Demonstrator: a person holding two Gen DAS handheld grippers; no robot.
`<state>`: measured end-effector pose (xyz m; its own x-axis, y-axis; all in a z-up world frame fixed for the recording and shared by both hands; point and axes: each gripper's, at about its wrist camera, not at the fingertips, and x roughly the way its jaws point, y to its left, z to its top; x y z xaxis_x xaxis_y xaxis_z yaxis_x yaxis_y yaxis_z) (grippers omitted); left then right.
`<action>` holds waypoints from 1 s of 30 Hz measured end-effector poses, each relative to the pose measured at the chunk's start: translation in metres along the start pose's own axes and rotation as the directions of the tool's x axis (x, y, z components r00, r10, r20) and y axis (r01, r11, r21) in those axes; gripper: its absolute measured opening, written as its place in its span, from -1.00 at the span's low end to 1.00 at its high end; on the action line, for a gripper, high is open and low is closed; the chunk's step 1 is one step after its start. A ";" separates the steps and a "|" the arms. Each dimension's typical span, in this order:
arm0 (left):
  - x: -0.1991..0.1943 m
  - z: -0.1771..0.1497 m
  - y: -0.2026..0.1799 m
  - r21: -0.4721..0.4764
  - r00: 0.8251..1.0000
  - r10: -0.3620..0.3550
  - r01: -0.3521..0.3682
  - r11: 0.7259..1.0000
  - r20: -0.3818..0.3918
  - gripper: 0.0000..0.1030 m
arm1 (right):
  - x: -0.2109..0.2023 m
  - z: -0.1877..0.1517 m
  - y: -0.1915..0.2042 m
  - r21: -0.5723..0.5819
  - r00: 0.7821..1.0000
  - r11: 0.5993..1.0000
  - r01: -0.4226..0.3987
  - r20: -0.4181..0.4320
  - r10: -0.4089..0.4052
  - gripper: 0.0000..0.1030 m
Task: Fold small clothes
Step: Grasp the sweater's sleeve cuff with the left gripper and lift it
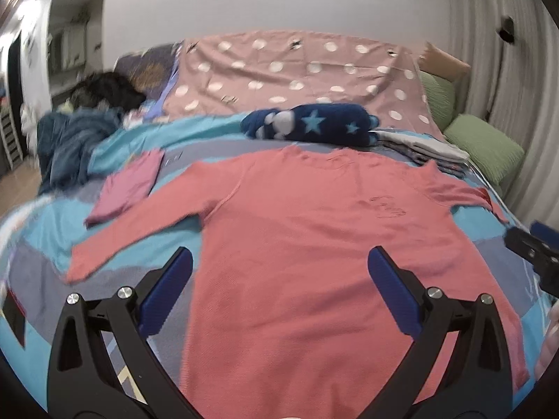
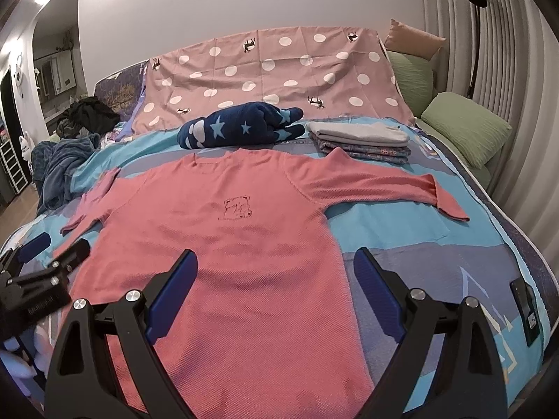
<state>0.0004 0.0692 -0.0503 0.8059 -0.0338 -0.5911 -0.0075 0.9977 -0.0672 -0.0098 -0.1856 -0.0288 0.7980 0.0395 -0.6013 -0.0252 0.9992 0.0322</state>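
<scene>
A coral pink long-sleeved shirt (image 1: 314, 251) lies flat and face up on the bed, sleeves spread to both sides; it also shows in the right wrist view (image 2: 227, 237) with a small line drawing on the chest. My left gripper (image 1: 279, 272) is open and empty above the shirt's lower left part. My right gripper (image 2: 276, 272) is open and empty above the shirt's lower right edge. Each gripper shows at the edge of the other's view: the right gripper (image 1: 534, 244) and the left gripper (image 2: 52, 255).
A folded pink garment (image 1: 129, 185) lies left of the shirt. A navy star-patterned bundle (image 2: 237, 127) and a stack of folded clothes (image 2: 363, 139) lie behind it. Green pillows (image 2: 464, 125) sit at right, a blue blanket (image 1: 73, 139) at left, a phone (image 2: 524, 303) near the bed's right edge.
</scene>
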 end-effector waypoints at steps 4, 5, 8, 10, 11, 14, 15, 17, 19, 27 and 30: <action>0.013 -0.001 0.071 -0.179 0.999 0.028 -0.035 0.983 -0.042 0.91 | 0.007 0.001 0.000 -0.003 1.000 1.000 0.010 -0.020 -0.010 0.78; 0.018 -0.003 0.100 -0.256 0.998 0.029 -0.043 0.966 -0.058 0.86 | 0.009 0.001 0.000 -0.003 1.000 1.000 0.012 -0.023 -0.012 0.78; 0.032 -0.013 0.171 -0.476 0.995 -0.022 -0.025 0.879 -0.093 0.47 | 0.016 0.002 0.003 -0.007 0.999 1.000 0.013 -0.033 -0.013 0.78; 0.043 -0.027 0.224 -0.627 0.992 -0.058 -0.024 0.778 -0.110 0.21 | 0.020 0.002 0.005 -0.012 0.999 1.000 0.011 -0.041 -0.012 0.78; 0.049 -0.036 0.251 -0.689 0.991 -0.058 -0.042 0.724 -0.121 0.20 | 0.022 0.002 0.006 -0.016 0.999 1.000 0.011 -0.045 -0.012 0.78; 0.065 -0.060 0.310 -0.812 0.987 -0.052 -0.095 0.576 -0.152 0.20 | 0.030 0.001 0.010 -0.025 0.998 1.000 0.014 -0.062 -0.016 0.78; 0.070 -0.067 0.324 -0.847 0.986 -0.067 -0.096 0.524 -0.153 0.20 | 0.034 0.002 0.011 -0.027 0.997 1.000 0.015 -0.069 -0.017 0.78; 0.081 -0.083 0.350 -0.902 0.984 -0.085 -0.107 0.419 -0.157 0.20 | 0.038 0.002 0.012 -0.028 0.997 0.999 0.019 -0.077 -0.021 0.78; 0.093 -0.094 0.369 -0.930 0.983 -0.089 -0.118 0.348 -0.158 0.20 | 0.042 0.004 0.013 -0.028 0.996 0.999 0.023 -0.084 -0.025 0.78; 0.126 -0.123 0.408 -0.978 0.998 -0.027 -0.053 0.200 -0.059 -0.45 | 0.056 0.007 0.013 -0.032 0.994 0.999 0.034 -0.102 -0.037 0.78; 0.131 -0.117 0.407 -0.982 0.999 -0.045 -0.019 0.187 -0.028 -0.90 | 0.061 0.008 0.010 -0.026 0.993 0.999 0.039 -0.108 -0.042 0.78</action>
<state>0.0334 0.4637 -0.2493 0.7888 -0.0807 -0.6093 -0.5977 0.1301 -0.7911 0.0435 -0.1731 -0.0590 0.7288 -0.0014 -0.6847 -0.0098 0.9999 -0.0125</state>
